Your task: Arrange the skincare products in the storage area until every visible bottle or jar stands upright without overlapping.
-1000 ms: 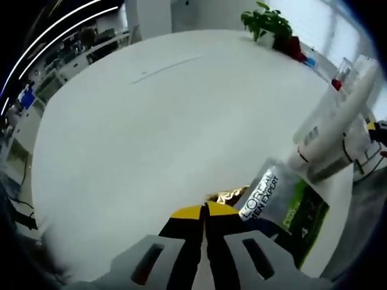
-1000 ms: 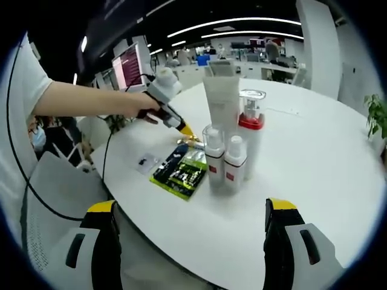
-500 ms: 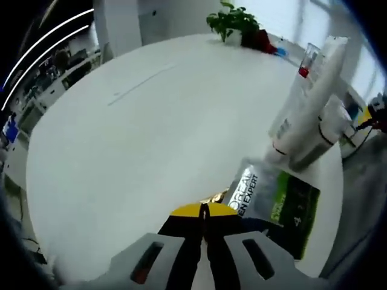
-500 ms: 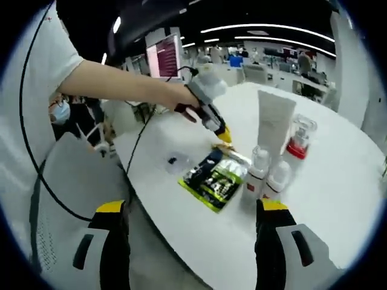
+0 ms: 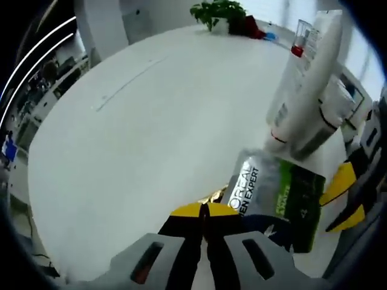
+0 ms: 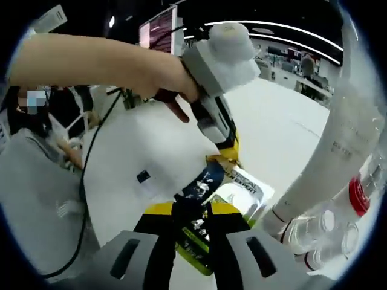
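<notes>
A green and silver skincare sachet [image 5: 272,193] lies flat on the white round table [image 5: 133,121]. My left gripper [image 5: 204,211] is shut on its gold end. The right gripper view has that gripper [image 6: 230,152] in a person's hand, with the sachet [image 6: 239,187] below it. My right gripper [image 6: 192,220] is shut on the sachet's near dark edge; its yellow tips [image 5: 343,199] come in from the right of the left gripper view. Beside the sachet stand a tall white tube [image 5: 305,84] [image 6: 344,145], a red-collared pump bottle [image 5: 300,42] and small white bottles [image 5: 335,115] [image 6: 314,235], all upright.
A potted plant [image 5: 217,12] sits at the table's far edge. A small dark tag [image 6: 143,176] lies on the table near its rim, beside a black cable [image 6: 91,163]. A grey chair [image 6: 30,199] stands off the table's edge. A person's forearm [image 6: 91,63] reaches across.
My right gripper has come in from well off the table to the sachet, and its jaws have gone from wide open to shut. The left gripper stays shut on the gold end.
</notes>
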Demonstrator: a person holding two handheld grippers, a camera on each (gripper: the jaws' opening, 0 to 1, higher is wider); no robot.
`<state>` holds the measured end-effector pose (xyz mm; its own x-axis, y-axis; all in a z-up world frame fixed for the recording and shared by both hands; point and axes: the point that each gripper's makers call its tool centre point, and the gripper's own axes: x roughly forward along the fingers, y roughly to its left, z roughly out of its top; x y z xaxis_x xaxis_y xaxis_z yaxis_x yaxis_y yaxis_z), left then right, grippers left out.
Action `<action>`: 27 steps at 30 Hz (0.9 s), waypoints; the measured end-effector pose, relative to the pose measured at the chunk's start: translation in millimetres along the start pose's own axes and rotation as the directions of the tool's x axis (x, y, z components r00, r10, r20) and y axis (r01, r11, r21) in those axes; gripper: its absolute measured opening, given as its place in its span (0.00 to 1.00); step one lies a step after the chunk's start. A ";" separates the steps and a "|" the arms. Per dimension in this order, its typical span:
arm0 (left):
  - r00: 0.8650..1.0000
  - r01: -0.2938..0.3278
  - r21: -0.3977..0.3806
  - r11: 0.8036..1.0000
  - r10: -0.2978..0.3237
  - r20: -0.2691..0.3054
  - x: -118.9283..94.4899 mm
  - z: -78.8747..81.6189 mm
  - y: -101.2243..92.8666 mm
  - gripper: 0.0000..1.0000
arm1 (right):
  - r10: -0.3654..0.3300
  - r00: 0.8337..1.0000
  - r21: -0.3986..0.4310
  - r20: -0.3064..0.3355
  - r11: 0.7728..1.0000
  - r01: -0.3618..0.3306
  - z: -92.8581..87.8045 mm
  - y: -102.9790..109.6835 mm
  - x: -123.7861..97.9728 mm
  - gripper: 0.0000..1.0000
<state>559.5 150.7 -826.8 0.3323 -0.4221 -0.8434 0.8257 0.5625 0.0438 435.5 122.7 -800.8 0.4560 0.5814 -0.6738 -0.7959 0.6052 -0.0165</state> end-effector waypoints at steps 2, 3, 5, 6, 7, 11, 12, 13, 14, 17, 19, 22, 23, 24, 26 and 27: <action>1.000 0.001 0.012 1.000 -0.001 -0.007 0.7 -1.6 0.8 0.05 | -0.011 1.000 -0.022 -0.025 1.000 0.011 -6.8 -2.5 5.1 0.19; 1.000 0.007 0.020 1.000 -0.007 -0.011 1.0 -2.5 -0.3 0.05 | -0.021 0.999 -0.054 -0.039 0.998 0.019 -10.7 -4.2 7.6 0.19; 1.000 0.005 0.041 0.999 -0.004 -0.021 1.9 -5.5 -0.8 0.05 | -0.025 0.998 -0.075 -0.055 0.997 0.020 -16.3 -4.4 12.7 0.19; 1.000 0.005 0.047 0.999 -0.004 -0.024 2.1 -5.9 -1.0 0.05 | -0.025 0.998 -0.070 -0.055 0.997 0.021 -17.8 -4.6 13.7 0.19; 1.000 0.010 0.062 0.998 -0.008 -0.029 1.9 -5.7 -3.7 0.05 | -0.023 0.998 -0.057 -0.058 0.998 0.020 -19.6 -5.0 15.3 0.20; 0.999 0.013 0.064 0.998 -0.011 -0.030 3.8 -6.1 -2.3 0.05 | -0.030 0.997 -0.036 -0.071 0.999 0.027 -24.5 -7.3 18.3 0.20; 0.999 0.014 0.063 0.998 -0.012 -0.030 4.0 -5.8 -2.0 0.05 | -0.028 0.997 -0.030 -0.074 0.999 0.026 -25.6 -7.8 20.2 0.21; 0.999 0.017 0.061 0.998 -0.015 -0.030 3.7 -5.0 -2.9 0.05 | -0.029 0.998 -0.023 -0.063 0.999 0.028 -24.1 -7.9 20.1 0.21; 0.999 0.018 0.059 0.998 -0.016 -0.030 3.9 -4.7 -3.0 0.05 | -0.030 0.997 -0.024 -0.065 0.999 0.028 -24.0 -8.5 20.2 0.21; 0.999 0.022 0.056 0.998 -0.020 -0.032 5.0 -4.8 -2.5 0.05 | -0.024 0.997 -0.029 -0.069 0.999 0.022 -23.6 -8.3 21.2 0.21; 0.999 0.024 0.058 0.998 -0.022 -0.038 5.9 -5.2 -2.5 0.05 | -0.021 0.997 -0.026 -0.072 0.999 0.019 -24.0 -7.6 21.3 0.20; 0.999 0.027 0.064 0.998 -0.024 -0.047 6.9 -5.4 -3.0 0.05 | -0.019 0.997 -0.027 -0.079 0.999 0.017 -24.6 -6.6 21.8 0.19; 0.998 0.029 0.072 0.997 -0.025 -0.055 7.8 -6.0 -3.3 0.05 | -0.019 0.997 -0.025 -0.080 1.000 0.017 -24.9 -6.4 21.7 0.19; 0.998 0.031 0.078 0.997 -0.027 -0.054 7.5 -5.3 -3.4 0.05 | -0.019 0.997 -0.017 -0.080 1.000 0.018 -25.1 -6.4 21.9 0.19; 0.998 0.038 0.071 0.997 -0.034 -0.059 7.0 -4.8 -5.6 0.05 | -0.020 0.997 -0.012 -0.079 1.000 0.019 -25.3 -6.6 21.9 0.19; 0.998 0.043 0.072 0.997 -0.039 -0.058 7.3 -5.2 -4.8 0.05 | -0.021 0.997 -0.013 -0.079 1.000 0.020 -25.4 -6.5 21.8 0.19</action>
<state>555.7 148.6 -835.9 0.2730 -0.4013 -0.8743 0.8697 0.4914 0.0460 440.5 117.6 -834.1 0.4398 0.5243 -0.7292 -0.7919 0.6094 -0.0395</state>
